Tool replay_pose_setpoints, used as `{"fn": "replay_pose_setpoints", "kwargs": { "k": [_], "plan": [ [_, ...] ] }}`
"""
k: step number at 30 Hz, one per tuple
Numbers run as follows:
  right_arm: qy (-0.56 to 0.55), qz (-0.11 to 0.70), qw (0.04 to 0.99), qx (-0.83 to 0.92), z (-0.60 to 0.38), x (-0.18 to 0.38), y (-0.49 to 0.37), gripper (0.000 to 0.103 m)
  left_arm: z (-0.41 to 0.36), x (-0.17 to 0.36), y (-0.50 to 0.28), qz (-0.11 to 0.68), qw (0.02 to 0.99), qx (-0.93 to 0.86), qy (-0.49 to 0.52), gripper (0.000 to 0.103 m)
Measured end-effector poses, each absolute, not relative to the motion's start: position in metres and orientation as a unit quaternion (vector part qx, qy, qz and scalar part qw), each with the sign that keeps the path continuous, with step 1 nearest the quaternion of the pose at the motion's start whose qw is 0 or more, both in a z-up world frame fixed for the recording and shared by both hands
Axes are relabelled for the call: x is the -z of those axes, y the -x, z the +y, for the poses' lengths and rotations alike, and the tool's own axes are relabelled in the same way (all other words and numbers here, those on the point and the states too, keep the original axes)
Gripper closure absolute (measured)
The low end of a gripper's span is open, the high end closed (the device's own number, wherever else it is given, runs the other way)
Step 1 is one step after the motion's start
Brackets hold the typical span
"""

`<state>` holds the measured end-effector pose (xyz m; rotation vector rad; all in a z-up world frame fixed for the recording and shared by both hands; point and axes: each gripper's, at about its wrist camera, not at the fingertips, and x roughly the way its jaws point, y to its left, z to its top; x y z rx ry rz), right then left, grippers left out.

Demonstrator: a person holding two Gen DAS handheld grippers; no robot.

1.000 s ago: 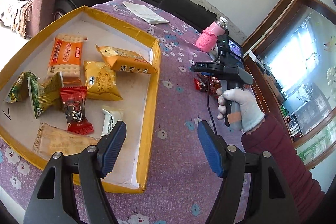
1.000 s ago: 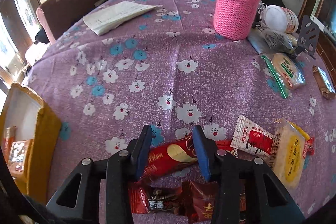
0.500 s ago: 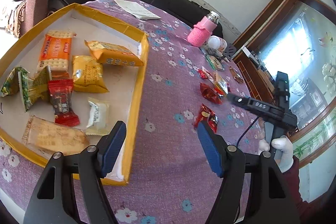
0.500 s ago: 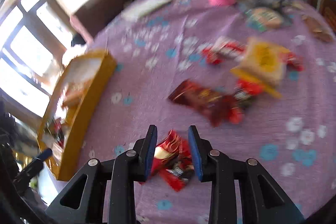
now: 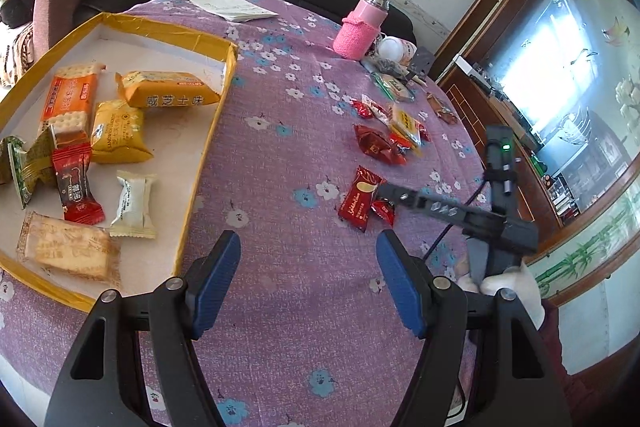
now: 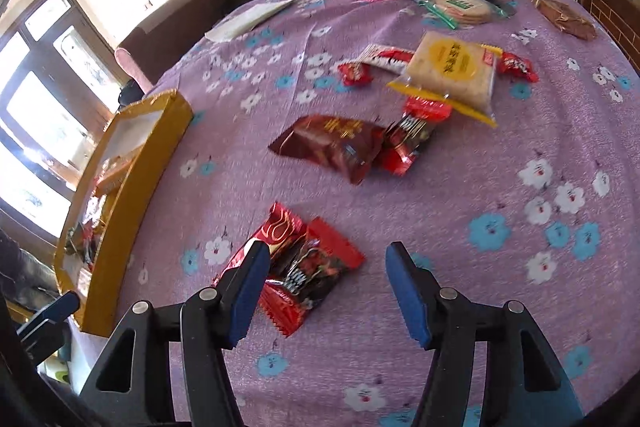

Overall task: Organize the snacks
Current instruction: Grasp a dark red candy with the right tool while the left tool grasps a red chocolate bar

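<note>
A shallow yellow-rimmed box [image 5: 208,131] on the left holds several snack packs, among them an orange cracker pack [image 5: 68,99] and a white sweet [image 5: 132,199]. My left gripper [image 5: 306,247] hangs open over bare purple cloth right of the box, nothing between its fingers. My right gripper [image 6: 326,259] is opening. Two red packets [image 6: 304,267] lie on the cloth between its jaws by the left pad, and the pads no longer press them. In the left wrist view the same red packets [image 5: 358,203] lie just in front of the right gripper's tip [image 5: 400,193].
More snacks lie further back: a dark red packet [image 6: 332,143], a yellow rice cracker pack [image 6: 452,71], small red sweets [image 6: 356,71]. A pink knitted bottle [image 5: 360,31], a folded paper [image 5: 228,7] and a white jar [image 5: 396,49] stand beyond. The box's rim [image 6: 132,179] is left of the right gripper.
My right gripper pulled the red packets away from the snack pile towards the box, then spread its jaws, and the packets now lie loose. The left wrist view swung right, off the box.
</note>
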<state>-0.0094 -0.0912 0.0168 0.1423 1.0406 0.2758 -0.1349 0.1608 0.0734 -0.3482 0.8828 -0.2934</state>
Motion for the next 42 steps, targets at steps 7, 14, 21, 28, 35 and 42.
{"fn": "replay_pose_setpoints", "kwargs": {
  "k": [7, 14, 21, 28, 35, 42],
  "plan": [
    [-0.013, 0.476, 0.872, -0.112, -0.085, -0.015, 0.016, 0.067, 0.138, -0.067, 0.120, 0.436, 0.882, 0.134, 0.120, 0.033],
    [-0.071, 0.446, 0.887, -0.095, -0.126, -0.013, 0.007, 0.070, 0.098, -0.040, 0.089, 0.471, 0.865, 0.155, 0.080, 0.034],
    [-0.066, 0.438, 0.891, -0.095, -0.126, -0.013, 0.008, 0.070, 0.050, -0.030, 0.054, 0.453, 0.875, 0.174, 0.009, 0.041],
    [-0.110, 0.432, 0.889, -0.100, -0.143, -0.015, 0.010, 0.070, 0.023, -0.016, 0.032, 0.459, 0.867, 0.189, -0.050, 0.067],
    [-0.118, 0.427, 0.890, -0.109, -0.142, -0.019, 0.011, 0.070, 0.015, -0.015, 0.032, 0.447, 0.872, 0.182, -0.086, 0.067],
    [-0.127, 0.421, 0.892, -0.105, -0.146, -0.019, 0.012, 0.070, 0.023, -0.021, 0.039, 0.426, 0.885, 0.174, -0.070, 0.082]
  ]
}}
